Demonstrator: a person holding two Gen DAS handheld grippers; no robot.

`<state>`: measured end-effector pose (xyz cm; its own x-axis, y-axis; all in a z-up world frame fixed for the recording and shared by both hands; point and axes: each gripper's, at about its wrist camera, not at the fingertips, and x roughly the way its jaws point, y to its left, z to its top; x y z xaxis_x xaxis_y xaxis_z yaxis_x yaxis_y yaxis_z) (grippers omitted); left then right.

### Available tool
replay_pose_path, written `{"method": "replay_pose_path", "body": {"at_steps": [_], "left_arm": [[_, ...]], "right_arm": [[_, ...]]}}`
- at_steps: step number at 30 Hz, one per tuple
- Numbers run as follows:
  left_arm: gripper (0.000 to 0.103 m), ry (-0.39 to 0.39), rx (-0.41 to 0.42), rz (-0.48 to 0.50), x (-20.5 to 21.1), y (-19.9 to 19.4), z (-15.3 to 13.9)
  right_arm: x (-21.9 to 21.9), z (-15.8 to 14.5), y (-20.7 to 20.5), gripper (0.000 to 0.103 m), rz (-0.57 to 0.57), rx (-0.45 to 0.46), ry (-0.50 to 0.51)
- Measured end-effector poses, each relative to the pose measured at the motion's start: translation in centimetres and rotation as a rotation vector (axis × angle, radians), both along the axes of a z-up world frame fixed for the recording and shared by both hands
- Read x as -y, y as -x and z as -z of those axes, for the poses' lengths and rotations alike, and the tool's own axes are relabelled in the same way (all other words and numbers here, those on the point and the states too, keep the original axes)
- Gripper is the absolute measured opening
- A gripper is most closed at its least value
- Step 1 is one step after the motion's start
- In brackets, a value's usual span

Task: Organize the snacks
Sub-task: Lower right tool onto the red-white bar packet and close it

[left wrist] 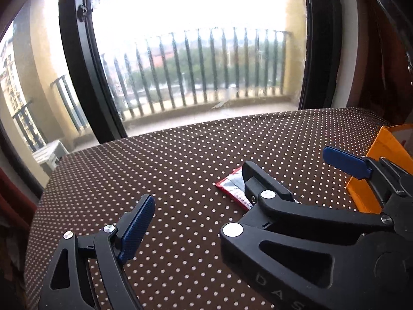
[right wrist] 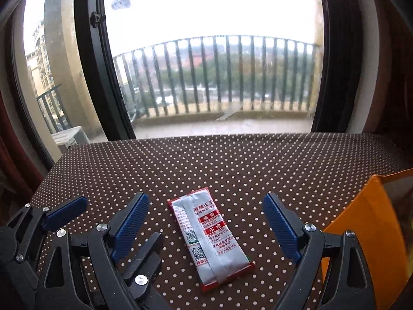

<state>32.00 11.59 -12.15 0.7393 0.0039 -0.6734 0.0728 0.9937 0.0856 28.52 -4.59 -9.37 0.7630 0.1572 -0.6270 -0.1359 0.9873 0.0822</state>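
So here's the setup: a brown surface [right wrist: 232,160] with a white polka-dot cloth, pushed right up against a big window with a black frame [right wrist: 103,77] and a balcony railing [right wrist: 219,75] outside.

The snack packet [right wrist: 210,237] is lying flat on the cloth, back side up. It's silvery with red edges, red label blocks, Chinese print and a couple of QR codes. It sits lengthwise, pointing away toward the window and tilted a bit.

The right hand-held gripper [right wrist: 206,230] hangs over it with its jaws spread wide. The blue ribbed pads [right wrist: 130,226] stand on either side of the packet, clear of it, so nothing is grabbed. The left hand-held gripper [right wrist: 103,222] shows in that same view just to the left, its outer blue pad and a black finger poking in beside the right one's left pad.

From the left wrist view, the left hand-held gripper [left wrist: 193,196] is also wide open and holding nothing, just dotted cloth between its fingers. The packet [left wrist: 233,184] peeks out past its right finger, mostly hidden by it. The right hand-held gripper [left wrist: 346,165] comes in from the right edge.

There's an orange box [right wrist: 371,232] at the right edge of the surface, near the packet but not touching. Can't really see what's inside.
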Motion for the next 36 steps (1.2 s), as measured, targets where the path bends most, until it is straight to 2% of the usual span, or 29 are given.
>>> {"method": "replay_pose_path", "body": {"at_steps": [6,10,14,16,19,23,32,36], "left_arm": [[0.087,0.004,-0.067,-0.01,-0.7,-1.8,2.0],[0.087,0.025,-0.087,-0.012,-1.3,-2.3,2.9],[0.087,0.015,-0.12,-0.016,-1.4,-2.6,3.8],[0.087,0.014,-0.137,-0.023,-1.4,-2.5,4.1],[0.087,0.024,-0.148,-0.032,-1.5,-2.8,4.7],[0.087,0.02,-0.15,-0.038,-1.6,-2.8,4.7],[0.087,0.009,-0.147,-0.059,-1.5,-1.0,4.3],[0.087,0.02,-0.172,-0.069,-1.5,0.0,4.2]], "right_arm": [[-0.4,2.0,-1.2,0.085,-0.032,-0.063,0.024],[-0.6,2.9,-1.4,0.084,-0.023,-0.09,0.04],[-0.7,3.5,-1.8,0.08,-0.013,-0.119,0.065],[-0.8,4.1,-2.1,0.071,-0.017,-0.157,0.056],[-1.0,4.7,-2.6,0.065,-0.022,-0.2,0.045],[-1.0,4.9,-2.6,0.064,-0.023,-0.202,0.05],[-1.0,5.2,-2.1,0.05,-0.026,-0.209,0.045],[-1.1,5.0,-1.0,0.044,-0.042,-0.214,0.051]]}}
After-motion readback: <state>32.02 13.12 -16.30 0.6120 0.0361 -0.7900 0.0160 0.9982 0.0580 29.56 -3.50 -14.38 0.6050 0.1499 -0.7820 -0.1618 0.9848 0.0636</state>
